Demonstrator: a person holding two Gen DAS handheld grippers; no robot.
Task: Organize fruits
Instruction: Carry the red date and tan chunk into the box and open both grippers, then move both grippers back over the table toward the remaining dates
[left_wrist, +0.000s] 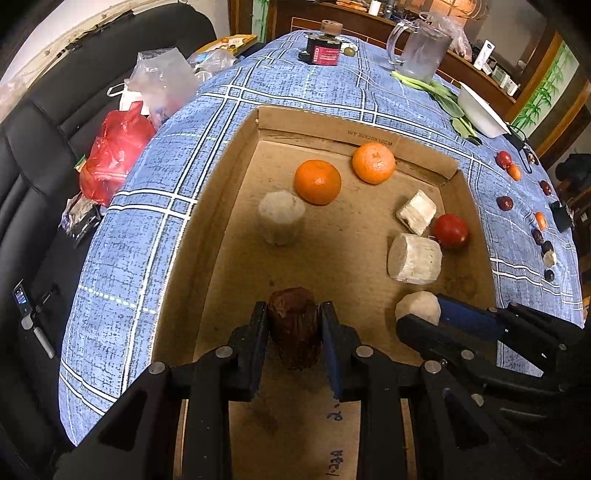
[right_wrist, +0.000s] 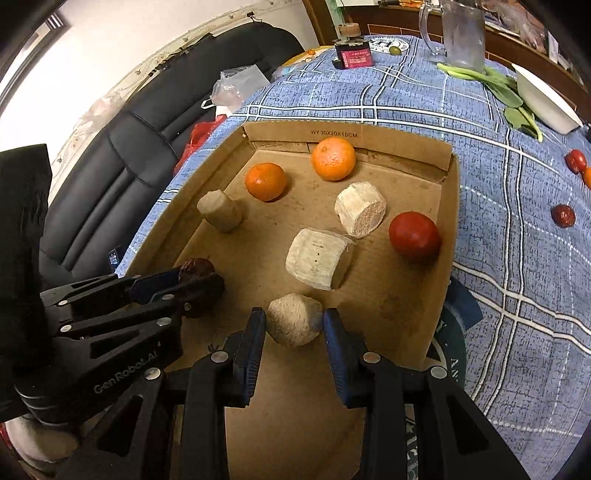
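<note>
A shallow cardboard tray (left_wrist: 236, 177) (right_wrist: 445, 221) lies on the blue checked tablecloth. It holds two oranges (left_wrist: 317, 181) (right_wrist: 266, 181), a red fruit (left_wrist: 450, 230) (right_wrist: 414, 233) and three pale sugarcane pieces (left_wrist: 280, 218) (right_wrist: 319, 263). My left gripper (left_wrist: 294, 332) is shut on a dark red date (left_wrist: 295, 328) above the tray's near left; it also shows in the right wrist view (right_wrist: 195, 280). My right gripper (right_wrist: 294, 325) is shut on a pale sugarcane chunk (right_wrist: 293, 319) (left_wrist: 419, 308) over the tray's near part.
Several small dates and little orange fruits (left_wrist: 504, 159) (right_wrist: 563, 216) lie on the cloth right of the tray. At the far end stand a dark bottle (left_wrist: 324, 50), a glass jug (left_wrist: 419, 51), greens and a white bowl (left_wrist: 480, 109). Plastic bags (left_wrist: 114, 155) lie on a black sofa to the left.
</note>
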